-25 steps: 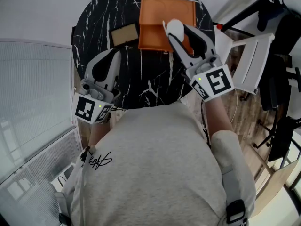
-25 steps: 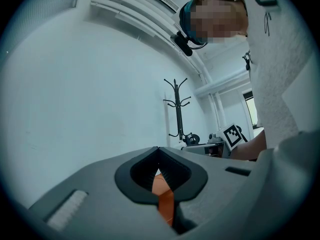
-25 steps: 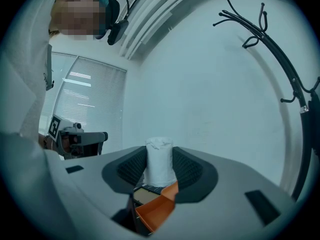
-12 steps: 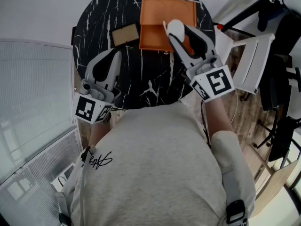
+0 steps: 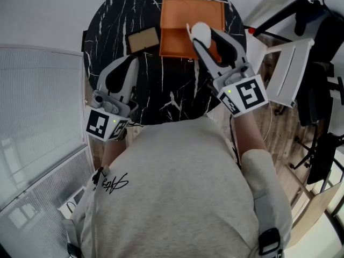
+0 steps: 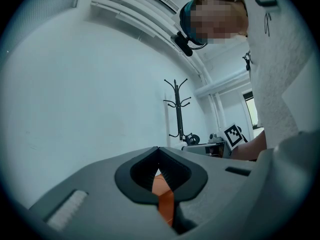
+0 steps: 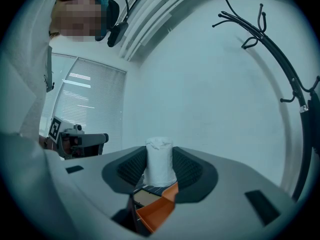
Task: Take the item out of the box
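Observation:
An open orange box (image 5: 189, 16) lies at the far side of the round black marble table (image 5: 115, 20). My right gripper (image 5: 201, 35) is shut on a white cylinder-shaped item (image 5: 199, 31) and holds it above the box's near half. The right gripper view shows the white item (image 7: 159, 160) upright between the jaws of the right gripper (image 7: 159, 168), with the orange box (image 7: 156, 212) below. My left gripper (image 5: 129, 64) hovers over the table's near left, shut and holding nothing. In the left gripper view the left gripper (image 6: 159, 171) has its jaws together, with a sliver of orange behind.
A flat tan, dark-edged rectangle (image 5: 142, 39) lies left of the box. A white chair (image 5: 287, 69) and black stands (image 5: 322, 144) stand to the right of the table. Window blinds (image 5: 37, 106) run along the left. A coat stand (image 6: 178, 109) rises by the wall.

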`<state>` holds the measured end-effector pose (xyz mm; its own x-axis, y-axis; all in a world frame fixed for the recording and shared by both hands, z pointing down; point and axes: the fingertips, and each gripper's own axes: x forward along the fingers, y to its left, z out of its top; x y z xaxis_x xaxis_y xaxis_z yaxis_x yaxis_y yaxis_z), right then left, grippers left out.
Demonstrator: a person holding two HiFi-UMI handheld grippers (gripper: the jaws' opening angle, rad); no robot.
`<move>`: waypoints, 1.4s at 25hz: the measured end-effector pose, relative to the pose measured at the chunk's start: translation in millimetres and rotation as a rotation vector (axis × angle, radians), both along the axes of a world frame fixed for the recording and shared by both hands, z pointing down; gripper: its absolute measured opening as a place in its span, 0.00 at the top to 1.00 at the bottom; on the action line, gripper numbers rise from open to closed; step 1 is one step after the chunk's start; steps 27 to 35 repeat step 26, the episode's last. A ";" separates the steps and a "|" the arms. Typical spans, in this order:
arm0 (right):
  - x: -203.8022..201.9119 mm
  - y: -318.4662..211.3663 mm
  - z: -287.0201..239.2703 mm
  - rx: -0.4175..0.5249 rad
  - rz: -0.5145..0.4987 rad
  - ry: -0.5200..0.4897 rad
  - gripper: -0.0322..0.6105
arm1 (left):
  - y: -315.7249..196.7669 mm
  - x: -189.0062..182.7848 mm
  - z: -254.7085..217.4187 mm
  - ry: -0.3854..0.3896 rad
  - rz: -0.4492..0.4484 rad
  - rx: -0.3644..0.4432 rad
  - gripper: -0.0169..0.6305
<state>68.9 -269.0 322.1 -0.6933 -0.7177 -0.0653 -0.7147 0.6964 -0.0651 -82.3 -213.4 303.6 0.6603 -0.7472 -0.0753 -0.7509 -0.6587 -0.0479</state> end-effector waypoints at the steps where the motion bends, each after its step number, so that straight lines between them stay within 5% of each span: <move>1: 0.0 0.0 0.0 0.001 0.001 0.002 0.69 | 0.0 0.2 0.0 0.000 0.000 0.000 0.97; 35: -0.5 0.5 2.0 -0.004 -0.001 -0.006 0.69 | -0.5 -0.3 -0.1 -0.004 -0.001 -0.003 0.97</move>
